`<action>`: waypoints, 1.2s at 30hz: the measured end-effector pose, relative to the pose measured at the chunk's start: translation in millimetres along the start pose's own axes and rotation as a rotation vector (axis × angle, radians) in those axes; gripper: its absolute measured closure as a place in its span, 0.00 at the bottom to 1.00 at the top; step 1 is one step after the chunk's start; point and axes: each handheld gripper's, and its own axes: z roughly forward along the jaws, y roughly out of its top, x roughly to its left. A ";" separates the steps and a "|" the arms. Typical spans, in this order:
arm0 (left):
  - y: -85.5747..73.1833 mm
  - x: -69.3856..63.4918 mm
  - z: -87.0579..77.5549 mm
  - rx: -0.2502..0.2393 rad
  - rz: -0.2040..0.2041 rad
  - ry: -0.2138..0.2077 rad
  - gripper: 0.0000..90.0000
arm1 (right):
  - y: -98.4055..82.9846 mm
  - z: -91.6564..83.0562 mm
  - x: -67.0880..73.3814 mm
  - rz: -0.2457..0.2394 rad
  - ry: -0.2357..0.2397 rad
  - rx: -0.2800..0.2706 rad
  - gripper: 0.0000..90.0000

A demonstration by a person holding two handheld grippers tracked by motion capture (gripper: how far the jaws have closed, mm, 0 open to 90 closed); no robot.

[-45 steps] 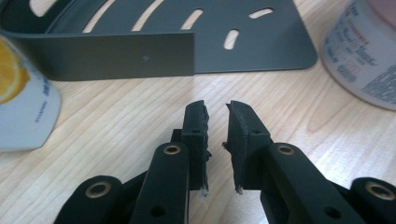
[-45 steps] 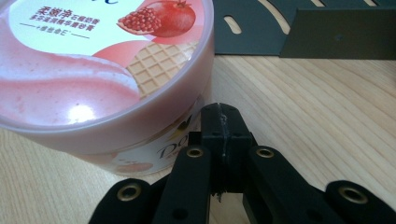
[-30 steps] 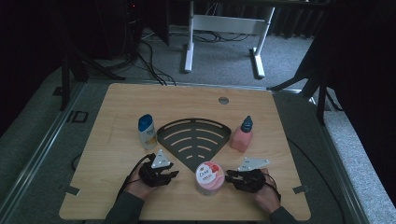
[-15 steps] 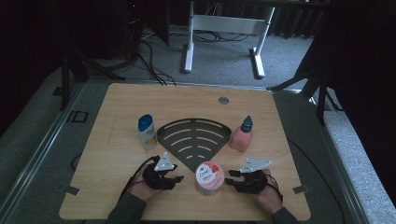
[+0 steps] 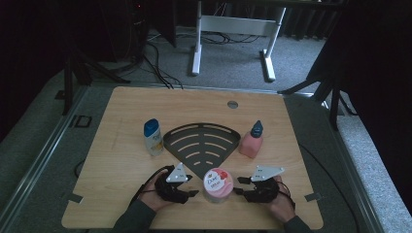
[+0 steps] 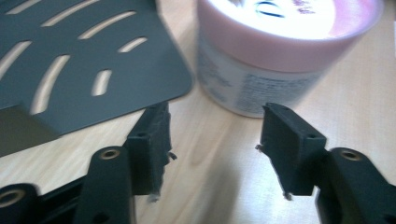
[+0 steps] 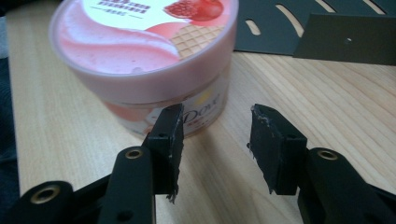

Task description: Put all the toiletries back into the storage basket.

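We see a pale wooden worktop (image 5: pixel 121 194) on grey carpet in a dim room, a white desk frame (image 5: pixel 233 29) behind it; the jar (image 5: pixel 217 184) stands near the front edge, at the tip of a dark slotted tray (image 5: pixel 201 143), with a bottle (image 5: pixel 153 137) and a pink flask (image 5: pixel 251 141) beside the tray. The left tongs (image 5: pixel 193 186) and right tongs (image 5: pixel 241 185) flank the jar, both apart with bare wood between, having just been opening. The jar's label is too blurred in the left gripper view to read, and the room's edges are lost in shadow.
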 end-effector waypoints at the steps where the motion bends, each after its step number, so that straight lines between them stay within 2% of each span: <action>1: 0.8 -0.7 0.7 -0.002 0.004 -0.015 0.45 | -0.3 -0.2 0.3 -0.007 0.004 -0.003 0.59; 8: 8.3 -5.7 8.2 -0.015 0.034 -0.055 0.42 | -1.4 -1.1 3.3 -0.041 0.049 -0.010 0.56; 13: 12.8 -7.0 12.7 -0.028 0.038 -0.069 0.40 | -0.4 -1.3 4.3 -0.053 0.087 -0.029 0.51; 20: 14.8 -10.0 15.6 -0.036 0.060 -0.085 0.36 | 2.0 2.8 9.1 -0.092 0.116 -0.026 0.46; 23: 16.5 -10.1 18.3 -0.035 0.066 -0.102 0.35 | 3.4 4.7 10.7 -0.106 0.123 -0.026 0.44; 26: 18.3 -9.7 18.9 -0.049 0.062 -0.109 0.30 | 4.8 6.2 10.8 -0.122 0.124 -0.026 0.41; 31: 20.3 -11.0 21.1 -0.037 0.075 -0.108 0.24 | 6.3 8.6 10.5 -0.132 0.124 -0.027 0.36; 36: 21.7 -8.5 25.1 -0.048 0.055 -0.117 0.21 | 9.3 11.8 10.6 -0.146 0.126 -0.019 0.30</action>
